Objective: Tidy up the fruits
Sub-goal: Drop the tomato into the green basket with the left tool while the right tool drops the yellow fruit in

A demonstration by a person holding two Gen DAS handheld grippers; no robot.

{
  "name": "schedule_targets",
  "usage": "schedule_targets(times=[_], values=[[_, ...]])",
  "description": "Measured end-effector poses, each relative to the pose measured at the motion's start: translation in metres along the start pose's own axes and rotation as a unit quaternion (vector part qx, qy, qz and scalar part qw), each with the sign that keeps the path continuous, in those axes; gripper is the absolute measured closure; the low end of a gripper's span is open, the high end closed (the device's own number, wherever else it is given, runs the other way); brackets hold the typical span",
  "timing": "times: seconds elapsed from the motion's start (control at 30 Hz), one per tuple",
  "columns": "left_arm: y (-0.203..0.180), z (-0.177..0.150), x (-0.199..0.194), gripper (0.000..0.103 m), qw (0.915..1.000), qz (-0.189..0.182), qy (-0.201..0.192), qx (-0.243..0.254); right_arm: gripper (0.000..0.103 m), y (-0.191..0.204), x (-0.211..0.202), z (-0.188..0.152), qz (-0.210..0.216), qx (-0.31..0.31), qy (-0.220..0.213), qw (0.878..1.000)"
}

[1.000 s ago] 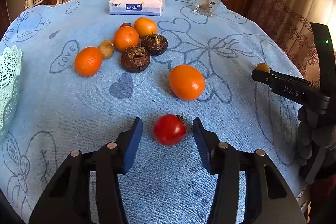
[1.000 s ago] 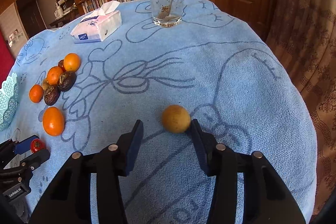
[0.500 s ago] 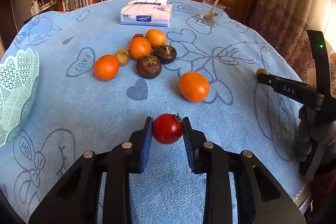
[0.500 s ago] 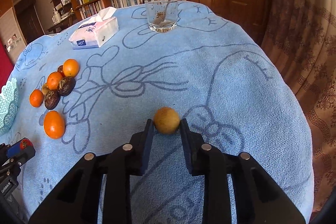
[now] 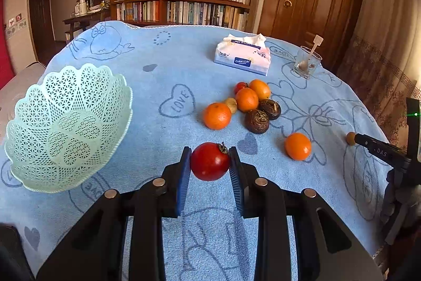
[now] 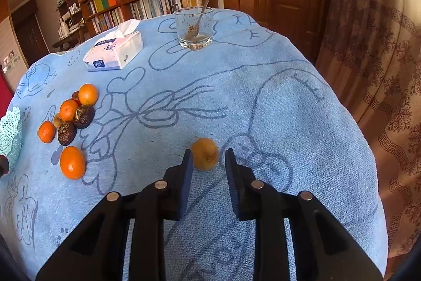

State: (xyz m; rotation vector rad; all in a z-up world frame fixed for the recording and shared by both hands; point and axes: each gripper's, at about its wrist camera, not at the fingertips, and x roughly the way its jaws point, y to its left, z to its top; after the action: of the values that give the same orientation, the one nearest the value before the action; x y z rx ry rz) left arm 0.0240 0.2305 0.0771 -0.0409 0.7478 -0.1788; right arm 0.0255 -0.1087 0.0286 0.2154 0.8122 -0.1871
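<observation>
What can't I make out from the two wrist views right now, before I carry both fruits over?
- Right tongs on the small yellow fruit: right wrist view shows a gap at the right pad; real grip unclear.
- Mesh basket: cut off by the left edge in the right wrist view.
- Small red fruit: mostly hidden behind the oranges in the left wrist view.
- Right tongs' tip in the left wrist view: too small to judge.

red tomato — clamped, lifted | yellow-brown fruit — on cloth
</observation>
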Motion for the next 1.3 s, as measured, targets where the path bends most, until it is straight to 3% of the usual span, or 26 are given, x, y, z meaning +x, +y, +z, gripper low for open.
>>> schedule_targets(times=[0.13,0.47,0.53,0.57,0.6,0.63,0.67,0.77,1.03,1.3], values=[[0.023,0.005,-0.011,0.074,0.9996,0.015,-0.017,-0.020,0.063,-0.007,0.007,0.000,0.005,0.023,0.009,1.000],[0.086,0.021,-0.034,0.074,0.9939,0.067,-0.059,-0.065,0.065,0.006,0.028,0.009,-0.014,0.010,0.022,1.000],[0.098,0.023,-0.035,0.071,0.9923,0.078,-0.063,-0.072,0.072,0.009,0.029,0.008,-0.025,0.000,0.020,0.999],[0.104,0.024,-0.036,0.058,0.9915,0.082,-0.065,-0.078,0.074,0.011,0.029,0.008,-0.027,-0.003,0.021,0.999],[0.110,0.024,-0.038,0.033,0.9902,0.086,-0.069,-0.085,0.077,0.012,0.027,0.008,-0.028,-0.003,0.021,0.999],[0.115,0.024,-0.041,0.024,0.9882,0.093,-0.077,-0.094,0.077,0.013,0.026,0.008,-0.030,-0.001,0.021,0.999],[0.120,0.024,-0.046,0.018,0.9859,0.100,-0.089,-0.100,0.077,0.014,0.022,0.008,-0.031,0.001,0.019,0.999],[0.131,0.025,-0.056,0.015,0.9826,0.113,-0.107,-0.102,0.077,0.027,0.009,0.009,-0.026,-0.004,0.003,1.000],[0.160,0.028,-0.082,0.003,0.9730,0.133,-0.142,-0.125,0.077,0.105,-0.032,0.020,0.071,-0.049,-0.024,0.996],[0.182,0.024,-0.095,0.003,0.9709,0.128,-0.142,-0.144,0.077,0.224,-0.053,0.015,0.204,-0.115,-0.004,0.972]])
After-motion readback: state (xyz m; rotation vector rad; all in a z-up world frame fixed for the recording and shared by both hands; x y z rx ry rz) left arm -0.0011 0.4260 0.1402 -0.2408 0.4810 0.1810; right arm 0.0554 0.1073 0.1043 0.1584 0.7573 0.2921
